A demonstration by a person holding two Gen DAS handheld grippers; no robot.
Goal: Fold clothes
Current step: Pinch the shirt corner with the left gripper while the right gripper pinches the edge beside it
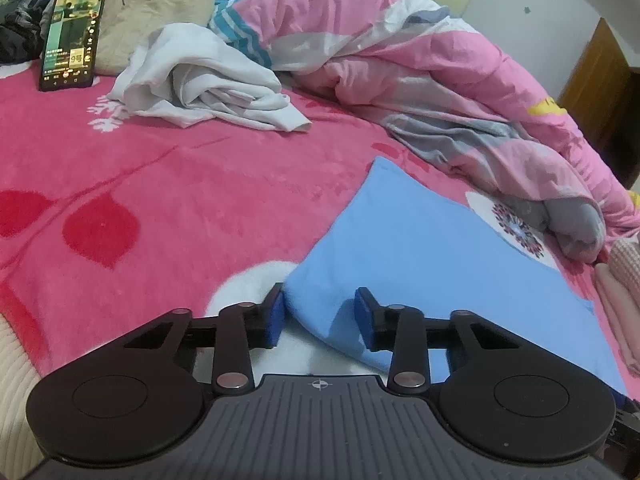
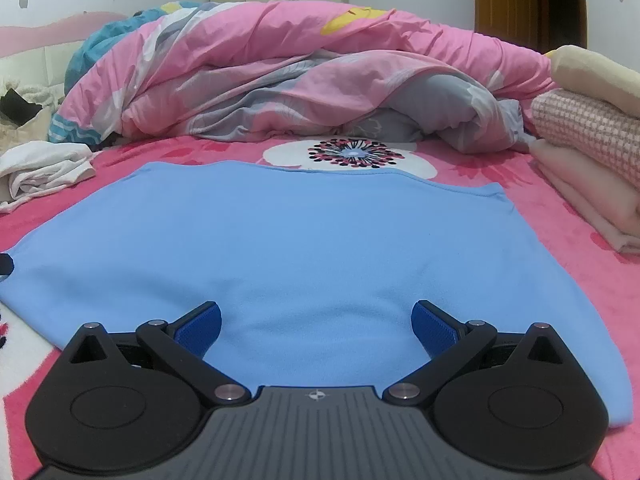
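Shirt [image 2: 320,248]; phone [image 1: 74,34] left-view only.

You worked under soft, even indoor light that left both views fairly bright, with no hard glare. Shadows stayed faint: a dim one lay under the left gripper's [image 1: 320,316] blue pads [image 1: 276,320] on the flat sky-blue fleece garment [image 1: 432,256], and darker folds sat inside the crumpled pink and grey floral quilt [image 2: 304,76]. The fisheye bent the bed's edges and darkened the frame corners. The lit screen of the black smartphone [image 1: 72,32] glowed slightly overexposed. Fine detail looked soft and a little smeared throughout.
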